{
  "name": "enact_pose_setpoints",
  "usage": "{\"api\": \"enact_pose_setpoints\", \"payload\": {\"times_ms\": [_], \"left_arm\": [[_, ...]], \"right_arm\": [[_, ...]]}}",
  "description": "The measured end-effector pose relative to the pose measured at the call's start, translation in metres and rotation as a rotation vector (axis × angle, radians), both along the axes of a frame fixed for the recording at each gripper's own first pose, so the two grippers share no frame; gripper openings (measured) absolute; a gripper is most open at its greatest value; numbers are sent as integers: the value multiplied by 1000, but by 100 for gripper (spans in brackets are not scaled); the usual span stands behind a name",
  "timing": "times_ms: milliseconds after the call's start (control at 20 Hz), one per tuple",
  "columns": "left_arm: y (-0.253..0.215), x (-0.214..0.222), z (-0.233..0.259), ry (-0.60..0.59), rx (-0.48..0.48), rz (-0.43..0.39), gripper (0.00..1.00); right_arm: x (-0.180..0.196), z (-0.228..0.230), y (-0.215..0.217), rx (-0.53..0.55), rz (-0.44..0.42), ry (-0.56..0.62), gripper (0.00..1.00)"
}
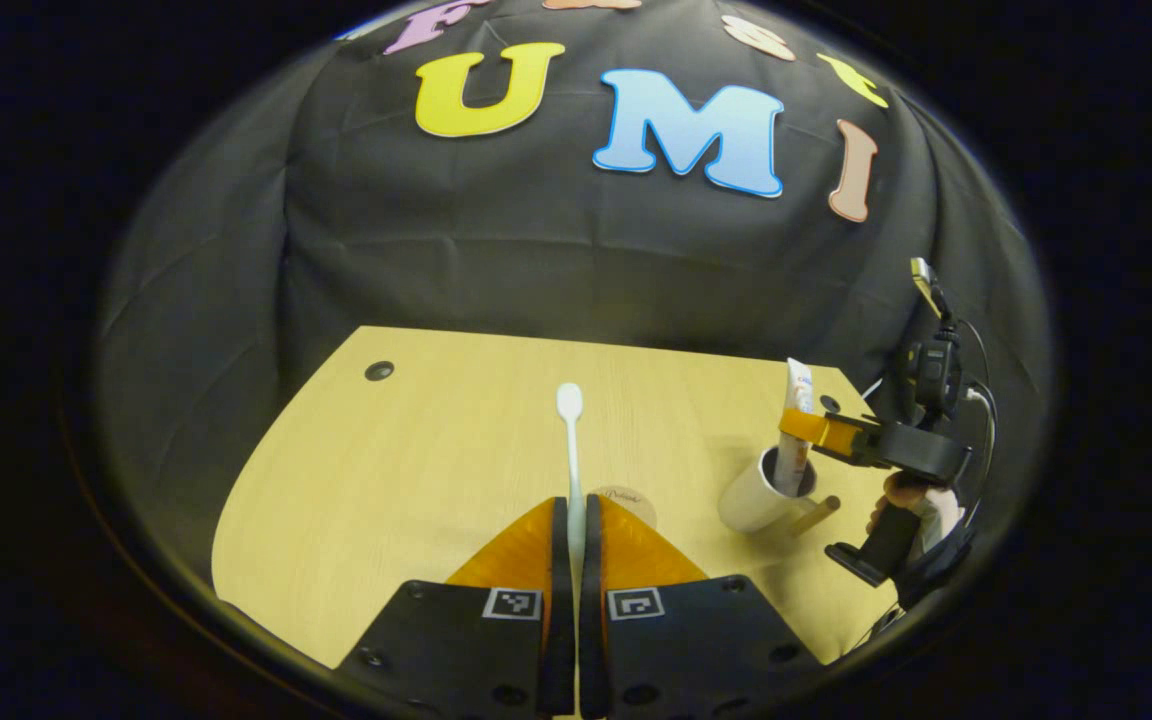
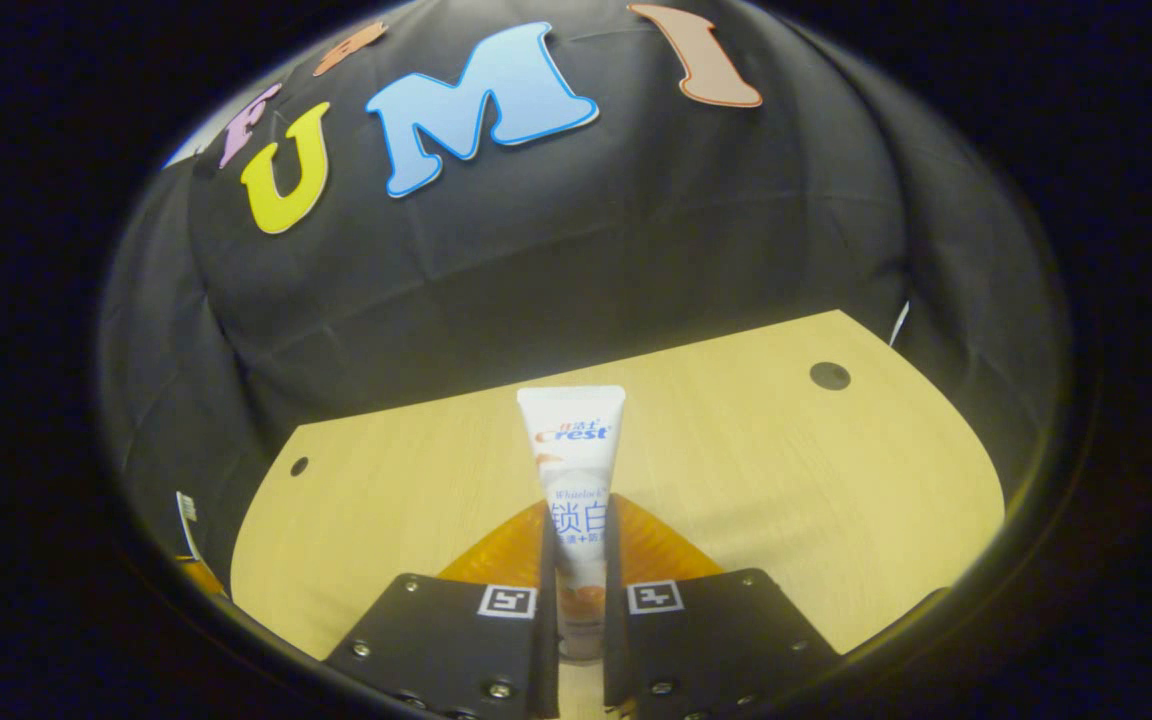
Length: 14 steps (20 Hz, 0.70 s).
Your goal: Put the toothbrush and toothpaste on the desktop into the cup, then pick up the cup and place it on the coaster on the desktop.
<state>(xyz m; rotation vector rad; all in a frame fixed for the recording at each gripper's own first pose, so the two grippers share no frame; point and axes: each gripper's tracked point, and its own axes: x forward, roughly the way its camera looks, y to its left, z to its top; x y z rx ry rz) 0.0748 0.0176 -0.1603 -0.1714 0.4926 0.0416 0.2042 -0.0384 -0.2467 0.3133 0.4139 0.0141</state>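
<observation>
Two grippers loaded: right gripper (image 1: 804, 428) pinching toothpaste (image 2: 576, 480) upright, its lower end inside the cup (image 1: 751, 497); left gripper (image 1: 576, 515) clamped on toothbrush (image 1: 570, 440), long axis pointing forward, cup to its right.

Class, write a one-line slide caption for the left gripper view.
Left gripper clamps the toothbrush above the desk, while the right gripper lowers the toothpaste into the white cup.

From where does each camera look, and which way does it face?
Left gripper view: rides on the left gripper, facing across the wooden desk; its fingers clamp a white toothbrush.
Right gripper view: rides on the right gripper, facing along the desk; its fingers clamp a white toothpaste tube.
Shared: desk, toothpaste tube.
</observation>
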Motion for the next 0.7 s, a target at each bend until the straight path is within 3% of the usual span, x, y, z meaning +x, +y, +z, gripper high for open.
{"api": "enact_pose_setpoints", "payload": {"times_ms": [100,350,400,500,700], "left_arm": [[-2,-2,2,-6,-9,0,10],[-7,-7,11,-41,-23,1,10],[-7,-8,12,-47,-27,1,10],[-10,-11,16,-63,-39,-6,10],[-19,-14,30,-106,-44,-38,10]], "right_arm": [[-6,1,4,-7,15,6,25],[-25,-6,13,-32,50,30,30],[-30,-5,16,-23,66,33,34],[-34,-2,18,-29,68,22,52],[-51,28,8,-24,47,-36,58]]}}
